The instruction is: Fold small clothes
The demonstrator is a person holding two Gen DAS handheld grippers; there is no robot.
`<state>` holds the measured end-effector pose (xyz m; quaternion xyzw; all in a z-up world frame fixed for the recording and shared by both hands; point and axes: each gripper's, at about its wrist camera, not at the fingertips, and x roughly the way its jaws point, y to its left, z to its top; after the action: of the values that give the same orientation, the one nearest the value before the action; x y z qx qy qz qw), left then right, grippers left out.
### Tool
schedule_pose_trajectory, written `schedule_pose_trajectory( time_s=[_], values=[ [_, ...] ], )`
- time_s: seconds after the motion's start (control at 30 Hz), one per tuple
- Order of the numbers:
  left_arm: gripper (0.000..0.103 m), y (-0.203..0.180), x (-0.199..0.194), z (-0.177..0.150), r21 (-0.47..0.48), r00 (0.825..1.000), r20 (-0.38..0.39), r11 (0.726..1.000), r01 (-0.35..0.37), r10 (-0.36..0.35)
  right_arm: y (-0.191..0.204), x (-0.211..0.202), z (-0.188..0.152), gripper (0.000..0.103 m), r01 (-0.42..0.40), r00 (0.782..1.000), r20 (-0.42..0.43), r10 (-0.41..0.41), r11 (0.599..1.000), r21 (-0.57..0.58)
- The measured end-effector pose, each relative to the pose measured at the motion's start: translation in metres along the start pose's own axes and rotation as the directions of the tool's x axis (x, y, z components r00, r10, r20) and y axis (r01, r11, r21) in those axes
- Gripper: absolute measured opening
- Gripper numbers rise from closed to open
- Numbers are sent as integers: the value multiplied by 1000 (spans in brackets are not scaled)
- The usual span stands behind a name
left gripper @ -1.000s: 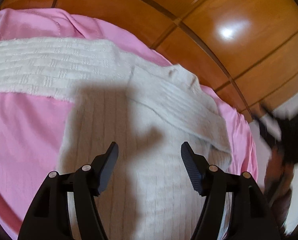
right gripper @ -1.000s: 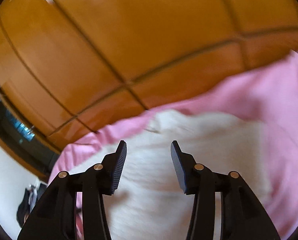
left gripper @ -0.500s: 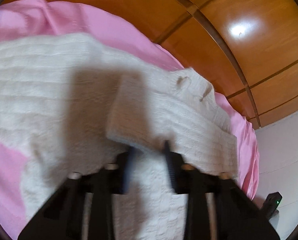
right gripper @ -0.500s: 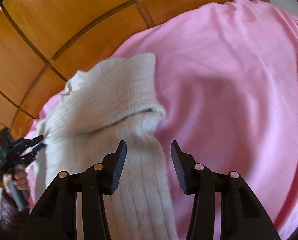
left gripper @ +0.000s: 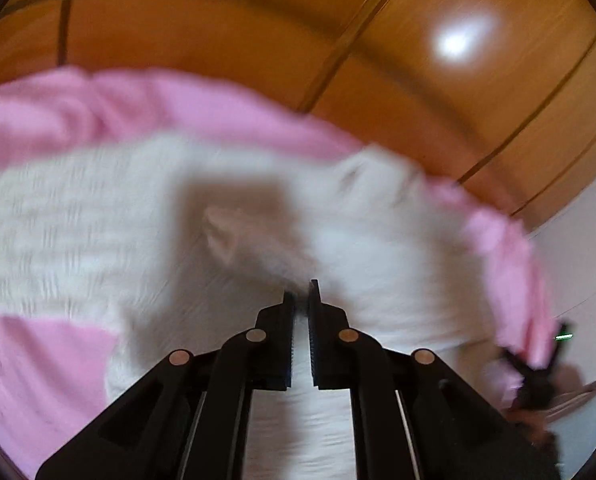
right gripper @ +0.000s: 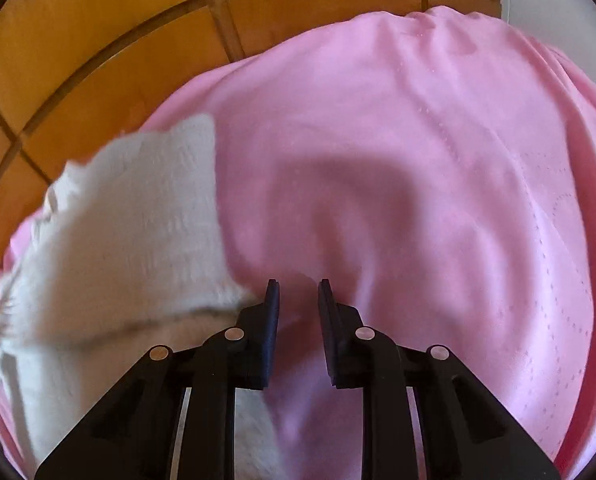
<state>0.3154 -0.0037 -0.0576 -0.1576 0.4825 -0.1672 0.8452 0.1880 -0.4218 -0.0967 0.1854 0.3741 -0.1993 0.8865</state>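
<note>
A white knit sweater [left gripper: 78, 232] lies spread on a pink bedsheet [left gripper: 38, 380]; the left wrist view is blurred. My left gripper [left gripper: 301, 300] is shut, its tips pinching a folded sleeve edge of the sweater near the garment's middle. In the right wrist view the sweater [right gripper: 138, 220] fills the left side, its edge reaching my left-hand finger. My right gripper [right gripper: 298, 296] hangs low over the pink bedsheet [right gripper: 417, 160] with its jaws closing. A narrow gap still shows between them, with shaded pink cloth behind it. I cannot tell whether sweater fabric sits in that gap.
Glossy wooden panelling [left gripper: 377, 60] rises behind the bed in both views [right gripper: 98, 40]. A white wall [left gripper: 577, 260] shows at the right. The other gripper and a hand appear blurred at lower right [left gripper: 537, 380]. Bare pink sheet stretches to the right of the sweater.
My left jaws went from wide open to shut on the sleeve edge. The right gripper dropped towards the bed beside the sweater's right edge, and its jaws narrowed.
</note>
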Motion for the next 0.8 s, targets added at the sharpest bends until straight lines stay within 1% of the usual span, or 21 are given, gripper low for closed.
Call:
schedule_pose_trajectory(
  time_s=[0.03, 0.07, 0.13, 0.17, 0.2, 0.23, 0.27, 0.3, 0.4, 0.43, 0.47, 0.5, 0.57, 0.6, 0.63, 0.67, 0.7, 0.73, 0.8],
  values=[
    [6, 3, 8, -3, -4, 1000, -16, 1000, -15, 15, -3, -4, 1, 20, -18, 1000, 2, 18, 1000, 8],
    [7, 3, 13, -6, -10, 1000, -19, 1000, -23, 23, -6, -8, 4, 21, -64, 998, 1, 64, 997, 35],
    [7, 2, 15, -8, -17, 1000, -9, 1000, -17, 16, -11, -12, 13, 22, -127, 992, 4, 127, 989, 74],
    [8, 1, 15, -7, -18, 1000, -4, 1000, -15, 15, -11, -13, 21, 33, -154, 988, 14, 153, 984, 92],
    [9, 0, 14, -6, -14, 1000, -1, 1000, -15, 15, -11, -12, 27, 39, -182, 983, 18, 182, 978, 106],
    [9, -2, 13, -5, -8, 1000, 5, 1000, -16, 16, -11, -10, 33, 48, -222, 975, 18, 221, 967, 123],
    [10, -2, 12, -3, -5, 1000, 9, 1000, -15, 15, -9, -6, 40, 52, -264, 964, 9, 265, 955, 139],
    [10, -3, 11, -1, -2, 1000, 12, 1000, -16, 16, -6, -3, 48, 52, -275, 961, 2, 277, 950, 150],
    [12, -5, 10, -1, 23, 999, 13, 999, -30, 30, 6, -7, 64, 52, -286, 958, 32, 284, 950, 122],
    [12, -2, 8, -3, 31, 999, 13, 999, -34, 33, 9, -4, 66, 54, -294, 956, 30, 293, 948, 123],
    [13, 0, 8, -4, 35, 999, 11, 999, -38, 37, 14, 5, 69, 59, -318, 947, -2, 321, 939, 127],
    [13, 1, 9, -5, 35, 999, 8, 999, -39, 38, 17, 12, 71, 59, -328, 942, -26, 335, 935, 132],
    [13, 5, 9, -7, 34, 999, 10, 999, -40, 40, 31, 32, 72, 59, -320, 941, -80, 330, 941, 114],
    [13, 4, 9, -7, 39, 999, 12, 998, -42, 41, 36, 42, 72, 59, -320, 937, -111, 333, 940, 114],
    [13, 2, 8, -8, 48, 999, 16, 998, -44, 44, 40, 49, 70, 51, -308, 938, -135, 321, 945, 108],
    [9, 0, 6, -7, 62, 999, 28, 997, -48, 47, 46, 51, 68, 23, -291, 944, -136, 299, 954, 74],
    [8, -4, 1, -7, 77, 998, 52, 996, -44, 40, 50, 45, 66, 18, -276, 953, -115, 279, 960, 43],
    [8, -8, -5, -6, 90, 997, 77, 995, -38, 31, 51, 38, 65, 12, -273, 957, -91, 275, 961, 32],
    [8, -15, -14, -2, 119, 994, 109, 993, -20, 7, 49, 20, 67, 11, -254, 967, -13, 254, 967, 12]
  ],
)
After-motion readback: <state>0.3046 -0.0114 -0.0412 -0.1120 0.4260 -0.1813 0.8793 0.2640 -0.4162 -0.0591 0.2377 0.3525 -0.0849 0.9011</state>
